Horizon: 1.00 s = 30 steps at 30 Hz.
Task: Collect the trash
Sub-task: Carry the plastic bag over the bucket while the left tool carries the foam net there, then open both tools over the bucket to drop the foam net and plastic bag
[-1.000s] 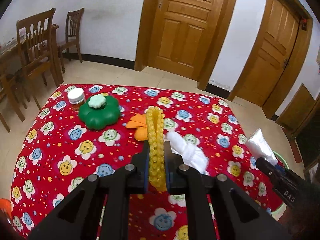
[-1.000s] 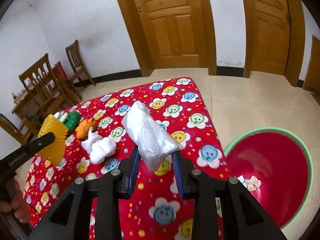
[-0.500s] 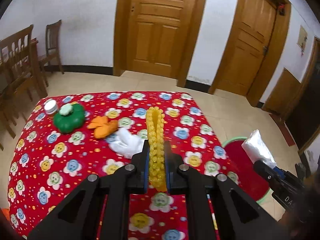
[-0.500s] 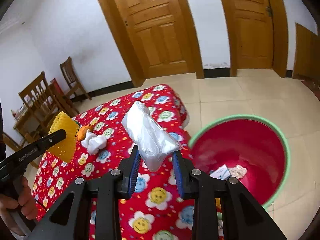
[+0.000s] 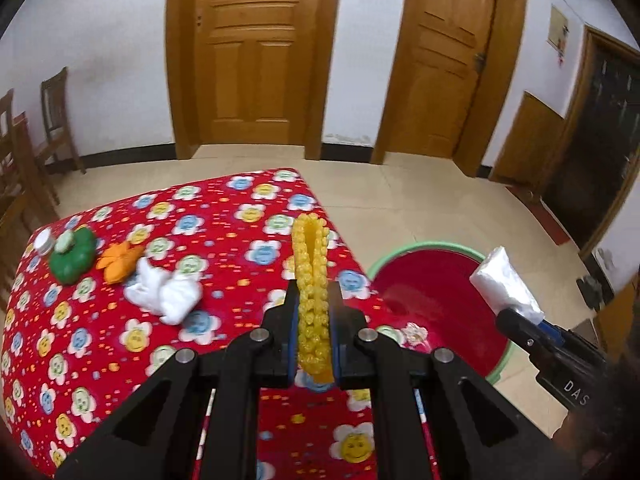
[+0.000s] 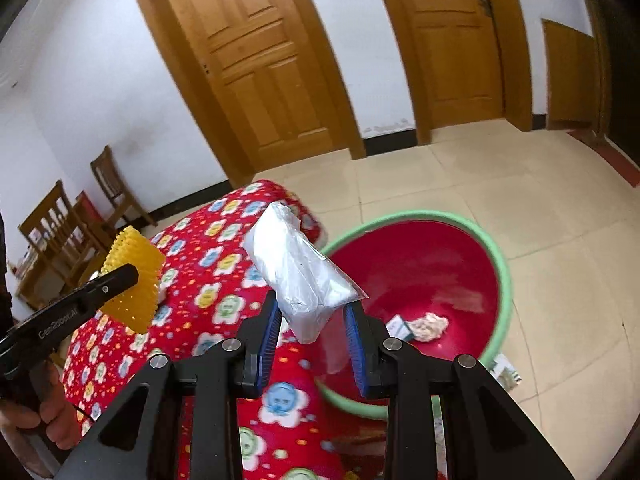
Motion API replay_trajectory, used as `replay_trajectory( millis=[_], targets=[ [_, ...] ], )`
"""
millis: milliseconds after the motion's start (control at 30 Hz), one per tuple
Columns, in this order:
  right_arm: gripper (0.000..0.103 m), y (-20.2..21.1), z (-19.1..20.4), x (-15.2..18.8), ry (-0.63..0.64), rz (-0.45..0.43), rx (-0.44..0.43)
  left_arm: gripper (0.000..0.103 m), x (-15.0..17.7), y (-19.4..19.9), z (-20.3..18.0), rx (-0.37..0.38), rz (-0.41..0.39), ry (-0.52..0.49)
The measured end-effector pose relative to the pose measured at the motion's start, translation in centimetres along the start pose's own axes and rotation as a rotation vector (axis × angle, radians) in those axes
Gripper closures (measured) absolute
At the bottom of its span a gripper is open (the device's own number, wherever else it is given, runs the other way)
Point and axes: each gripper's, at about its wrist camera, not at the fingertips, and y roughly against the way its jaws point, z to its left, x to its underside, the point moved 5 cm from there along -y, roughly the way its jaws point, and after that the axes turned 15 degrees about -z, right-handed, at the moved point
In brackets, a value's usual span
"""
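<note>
With both loads clamped, we judge the red basin [image 6: 420, 272] the target: our right gripper [image 6: 312, 328], pinching the plastic bag [image 6: 296, 276], sits nearer its rim than our left gripper [image 5: 314, 332], squeezing the yellow spiky pad [image 5: 311, 280] upright over the table edge beside the basin.

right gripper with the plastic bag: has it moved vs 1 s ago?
Yes. The right gripper, shut on the plastic bag, has swung from over the red tablecloth towards the red basin; the basin now fills far more of the right wrist view.
</note>
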Motion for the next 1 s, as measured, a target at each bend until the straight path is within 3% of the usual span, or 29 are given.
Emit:
replay_trajectory(
  millis=[567, 767, 833, 900, 1000],
  targets=[
    [0.071, -1.2, -6.1, 1.5, -0.086, 0.050, 0.118, 0.092, 2.8, -5.2, -6.8, 0.139, 0.086, -0.053],
    [0.069, -1.9, -7.4, 1.9, -0.111, 0.075, 0.142, 0.092, 3.5, -6.3, -8.9, 0.219, 0.100, -0.055],
    [0.069, -2.0, -7.7, 2.0, -0.118, 0.082, 0.145, 0.088, 3.5, -6.5, -9.3, 0.229, 0.107, -0.058],
    [0.068, -2.1, -8.0, 2.1, -0.129, 0.091, 0.152, 0.078, 3.7, -6.7, -9.5, 0.227, 0.119, -0.054],
    [0.067, -2.1, -8.5, 2.4, -0.148, 0.094, 0.149, 0.076, 3.7, -6.7, -9.3, 0.218, 0.124, -0.035]
  ],
)
